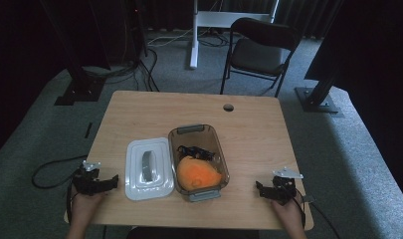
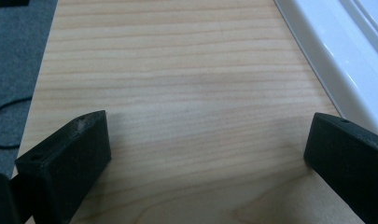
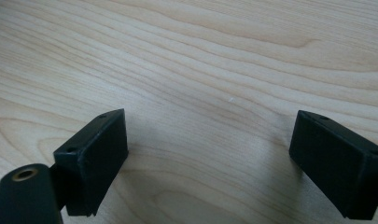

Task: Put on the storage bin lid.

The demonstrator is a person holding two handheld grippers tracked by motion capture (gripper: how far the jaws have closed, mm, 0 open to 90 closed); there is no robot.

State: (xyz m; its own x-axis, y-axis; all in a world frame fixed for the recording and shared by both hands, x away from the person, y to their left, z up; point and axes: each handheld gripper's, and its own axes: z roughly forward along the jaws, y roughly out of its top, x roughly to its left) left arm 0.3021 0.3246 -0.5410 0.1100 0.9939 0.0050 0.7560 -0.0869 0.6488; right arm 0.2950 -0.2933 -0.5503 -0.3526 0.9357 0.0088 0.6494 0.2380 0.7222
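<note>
With both the left gripper [image 1: 107, 182] and right gripper [image 1: 261, 188] wide and empty, we judge the white lid [image 1: 148, 168] light, stiff and slippery, best taken by its grey handle [image 1: 148, 166]

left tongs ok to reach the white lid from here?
Probably yes: the left tongs stand open beside the white lid, with bare table between them and nothing in the way.

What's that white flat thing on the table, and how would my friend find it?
Start at the wooden table and find the clear box with something orange inside, near the middle. Right beside it, toward the left gripper, lies the white lid. It is the only white rectangle there, with a grey handle on top.
</note>
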